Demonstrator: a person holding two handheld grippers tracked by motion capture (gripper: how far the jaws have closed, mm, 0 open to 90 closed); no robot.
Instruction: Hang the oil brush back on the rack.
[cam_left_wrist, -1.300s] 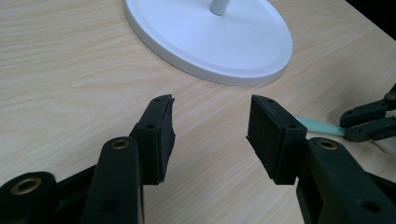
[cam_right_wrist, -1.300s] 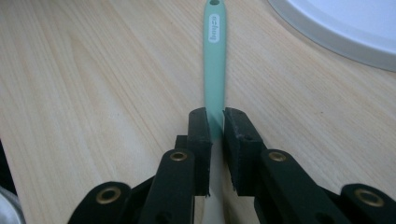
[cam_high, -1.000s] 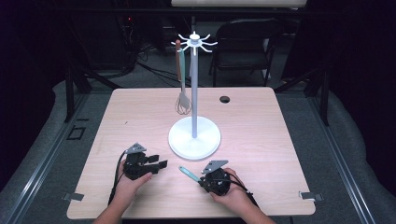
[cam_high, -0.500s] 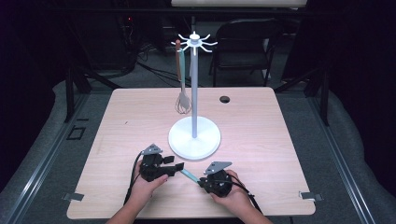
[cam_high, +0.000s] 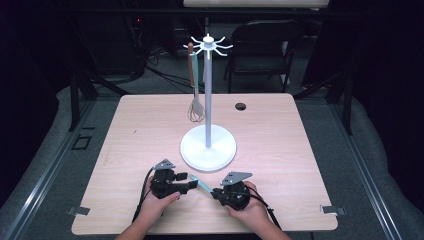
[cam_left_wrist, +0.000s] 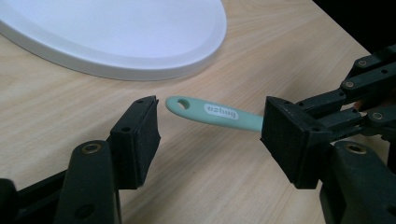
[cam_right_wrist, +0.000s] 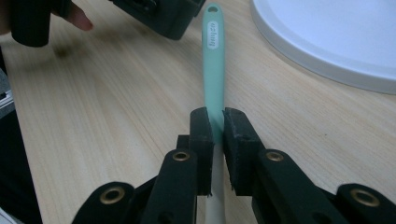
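A teal-handled utensil with a hanging hole and a white label hangs just above the table's front middle. My right gripper is shut on its handle, which points away from the jaws. In the left gripper view the handle's free end lies between the wide-apart jaws of my left gripper, which is open and touches nothing. In the high view my left gripper faces my right gripper. The utensil's head is hidden behind the right jaws.
A white utensil stand with a round base and hook crown rises at the table's middle. A whisk with a brown handle hangs from one hook. A dark cable hole sits at the far right. The base edge lies close behind the handle.
My left gripper has moved right toward the right gripper until its open jaws flank the handle's end. The right gripper has held the utensil nearly still.
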